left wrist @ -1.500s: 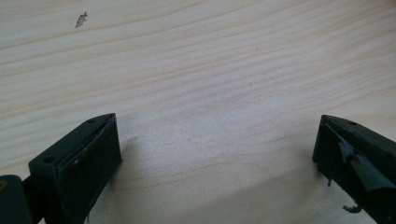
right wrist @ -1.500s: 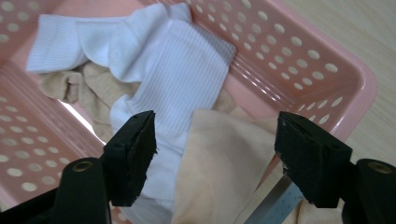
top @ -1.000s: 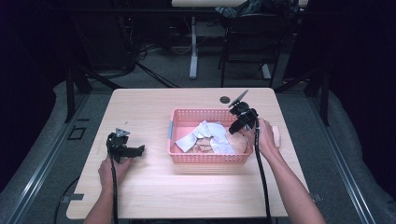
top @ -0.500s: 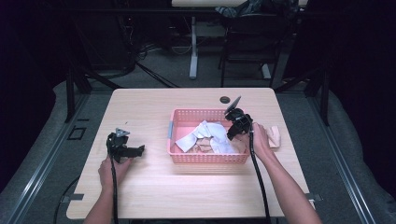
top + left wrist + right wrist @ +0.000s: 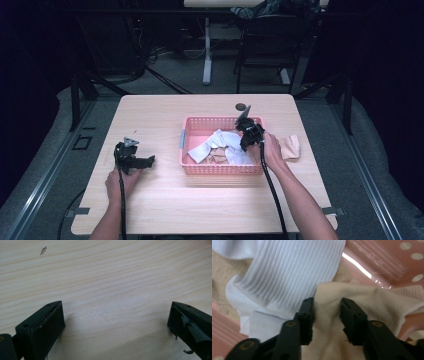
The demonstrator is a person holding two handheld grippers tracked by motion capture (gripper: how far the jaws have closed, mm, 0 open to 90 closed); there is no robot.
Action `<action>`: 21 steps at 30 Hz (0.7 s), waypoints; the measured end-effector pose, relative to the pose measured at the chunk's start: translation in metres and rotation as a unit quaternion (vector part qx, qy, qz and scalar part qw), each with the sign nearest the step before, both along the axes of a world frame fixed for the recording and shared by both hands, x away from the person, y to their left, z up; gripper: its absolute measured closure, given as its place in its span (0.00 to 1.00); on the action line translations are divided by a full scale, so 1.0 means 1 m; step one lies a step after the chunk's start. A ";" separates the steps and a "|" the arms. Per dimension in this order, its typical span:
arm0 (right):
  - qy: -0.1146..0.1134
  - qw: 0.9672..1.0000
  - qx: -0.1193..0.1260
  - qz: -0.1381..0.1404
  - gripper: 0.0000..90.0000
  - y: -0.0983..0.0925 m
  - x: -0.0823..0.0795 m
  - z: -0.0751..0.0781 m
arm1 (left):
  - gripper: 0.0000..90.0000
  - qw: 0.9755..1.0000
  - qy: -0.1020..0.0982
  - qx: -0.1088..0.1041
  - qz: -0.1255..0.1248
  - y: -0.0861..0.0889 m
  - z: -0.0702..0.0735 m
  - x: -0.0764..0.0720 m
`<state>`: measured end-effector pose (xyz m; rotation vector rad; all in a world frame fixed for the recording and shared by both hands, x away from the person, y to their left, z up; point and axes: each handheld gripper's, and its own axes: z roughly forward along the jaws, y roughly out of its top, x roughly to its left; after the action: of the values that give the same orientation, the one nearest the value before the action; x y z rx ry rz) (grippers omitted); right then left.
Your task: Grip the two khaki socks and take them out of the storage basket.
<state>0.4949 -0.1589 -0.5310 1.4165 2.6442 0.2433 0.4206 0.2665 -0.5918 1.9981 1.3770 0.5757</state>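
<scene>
Right gripper (image 5: 325,315) is down in the pink basket (image 5: 197,134) on the desk (image 5: 160,205); its jaws have just been closing and now pinch a raised fold of the beige sock (image 5: 362,300). The sock looks light, soft and floppy, so a bunched fold near the middle is the sensible hold (an edge would likely slip). It is plain cream knit, lying half under a white ribbed sock (image 5: 292,270). Another beige sock (image 5: 291,147) lies outside, right of the basket. Left gripper (image 5: 116,322) rests on bare desk, jaws wide apart.
</scene>
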 end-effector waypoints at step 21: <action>-0.064 0.995 0.077 0.015 0.97 -0.015 -0.016 0.059 | 0.01 1.000 0.000 0.000 0.000 0.000 0.000 0.000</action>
<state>0.4784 -0.1735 -0.4716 1.3542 2.5921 0.5339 0.4206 0.2665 -0.5918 1.9983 1.3770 0.5759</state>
